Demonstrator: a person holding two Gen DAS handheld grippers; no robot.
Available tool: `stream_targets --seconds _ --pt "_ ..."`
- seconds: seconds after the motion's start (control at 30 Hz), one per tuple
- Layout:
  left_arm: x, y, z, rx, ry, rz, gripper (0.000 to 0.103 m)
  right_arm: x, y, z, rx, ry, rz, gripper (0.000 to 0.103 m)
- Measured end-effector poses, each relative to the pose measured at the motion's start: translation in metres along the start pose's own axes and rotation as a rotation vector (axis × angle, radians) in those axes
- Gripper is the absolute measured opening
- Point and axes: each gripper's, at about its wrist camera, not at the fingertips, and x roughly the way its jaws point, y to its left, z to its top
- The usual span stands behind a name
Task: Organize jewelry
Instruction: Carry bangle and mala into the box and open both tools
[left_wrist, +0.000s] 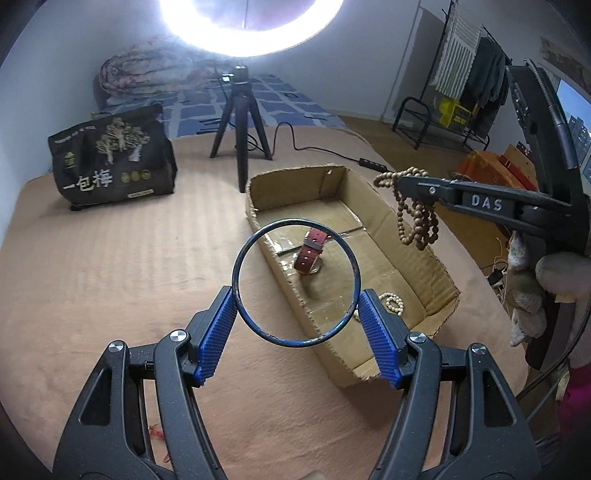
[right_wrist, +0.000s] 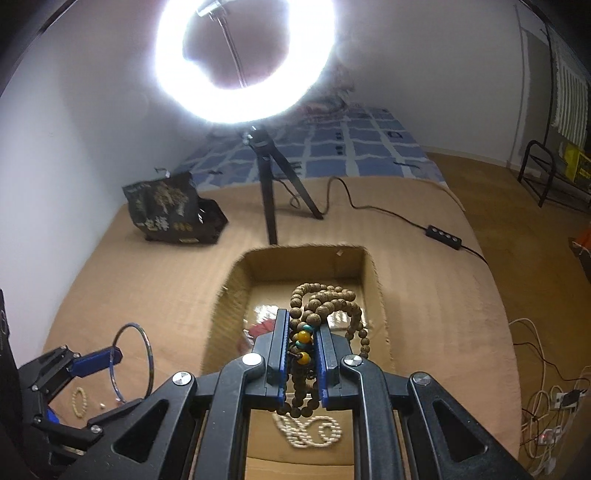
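Over the cardboard box (left_wrist: 439, 284), a bangle (left_wrist: 295, 282) is pinched by the left gripper (left_wrist: 297, 312) & beads (right_wrist: 325, 314) by the right gripper (right_wrist: 303, 354); both should be lowered w/ care, then released clear of the watch (left_wrist: 310, 254).

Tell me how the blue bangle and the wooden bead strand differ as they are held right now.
The blue bangle is one rigid thin hoop; the wooden bead strand is many round beads in limp loops.
The bangle spans the left claw, whose jaws stand wide; the strand is pinched in the right claw, jaws nearly together.
The bangle keeps its shape; the strand dangles.
Both are held near the cardboard box.
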Motion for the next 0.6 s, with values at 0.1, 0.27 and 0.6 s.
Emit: stream_targets --seconds 0.1,0.27,0.6 --pt "0.008 -0.007 0.001 0.002 0.007 -0.012 0.069 0.008 -0.007 -0.001 0.003 0.013 -0.003 0.01" --pt "0.021 -0.019 0.0 0.005 0.026 -0.034 0.069 0.018 -0.012 0.003 0.008 0.017 -0.003 0.011" --pt "0.035 -0.032 -0.004 0.017 0.084 -0.063 0.074 0.019 -0.024 0.003 0.057 -0.004 -0.034 0.065"
